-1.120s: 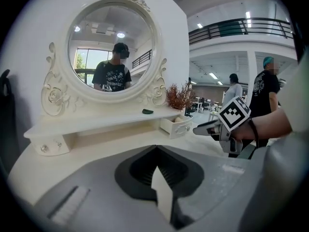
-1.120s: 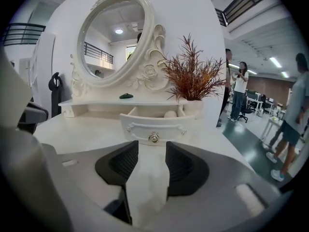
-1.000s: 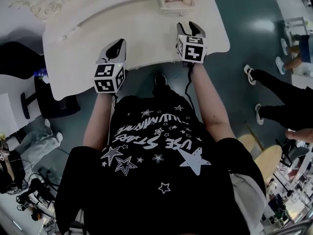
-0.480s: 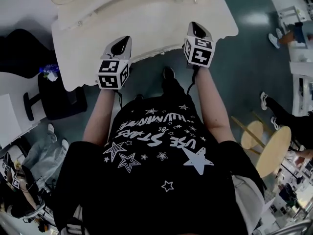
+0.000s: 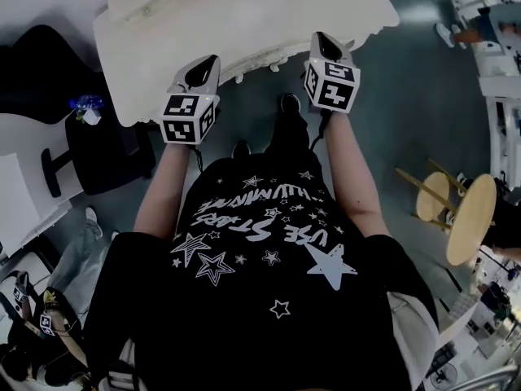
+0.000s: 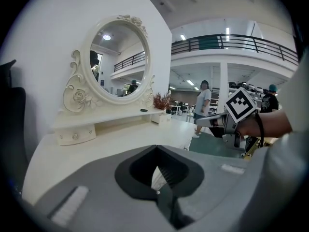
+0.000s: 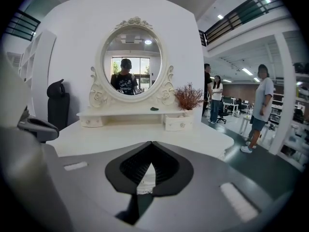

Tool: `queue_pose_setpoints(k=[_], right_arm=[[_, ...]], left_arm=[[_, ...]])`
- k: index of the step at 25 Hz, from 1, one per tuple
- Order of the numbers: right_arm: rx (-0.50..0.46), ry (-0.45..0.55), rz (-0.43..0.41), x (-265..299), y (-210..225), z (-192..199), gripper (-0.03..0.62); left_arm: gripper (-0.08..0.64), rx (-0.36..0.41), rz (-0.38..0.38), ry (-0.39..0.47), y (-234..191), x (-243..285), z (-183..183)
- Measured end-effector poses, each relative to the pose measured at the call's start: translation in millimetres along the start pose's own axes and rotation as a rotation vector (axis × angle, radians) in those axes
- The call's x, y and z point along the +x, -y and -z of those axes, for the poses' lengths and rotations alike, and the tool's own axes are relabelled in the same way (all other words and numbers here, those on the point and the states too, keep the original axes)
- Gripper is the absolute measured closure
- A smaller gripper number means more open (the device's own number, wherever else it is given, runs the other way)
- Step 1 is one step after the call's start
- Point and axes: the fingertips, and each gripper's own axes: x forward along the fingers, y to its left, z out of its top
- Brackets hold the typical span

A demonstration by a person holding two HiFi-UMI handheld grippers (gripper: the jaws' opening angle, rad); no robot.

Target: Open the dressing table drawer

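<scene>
The white dressing table (image 5: pixel 244 15) stands ahead of me, with an oval mirror (image 7: pixel 134 62) on its back shelf. A small drawer (image 7: pixel 179 123) with a knob sits at the shelf's right end and another (image 7: pixel 91 122) at its left end. The right one's front stands a little forward of the shelf. My left gripper (image 5: pixel 209 60) hangs shut and empty at the table's front edge. My right gripper (image 5: pixel 323 37) is shut too, with nothing between its jaws, just off that edge. Both point at the table from a distance (image 6: pixel 156 146) (image 7: pixel 151 143).
A black chair (image 5: pixel 89 149) stands left of the table against the wall. A wooden stool (image 5: pixel 472 218) is on the floor at my right. Several people (image 7: pixel 260 110) stand further off to the right, and another person (image 5: pixel 73 251) is low at my left.
Both grippers have drawn back from over the tabletop to its front edge, and the table has slid up in the head view. The right gripper's jaws, open a second ago, have shut.
</scene>
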Motion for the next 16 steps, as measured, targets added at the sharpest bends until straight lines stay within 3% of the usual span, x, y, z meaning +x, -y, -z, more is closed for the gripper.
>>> queue_pose_setpoints(k=[5, 16], right_arm=[[0.011, -0.005, 0.031, -34, -15, 21, 0.565], [0.063, 0.03, 0.089, -80, 3, 40, 0.565]], left_arm=[[0.558, 0.008, 0.038, -0.006, 7, -26, 17], [0.558, 0.038, 0.08, -0.005, 32, -38, 23]])
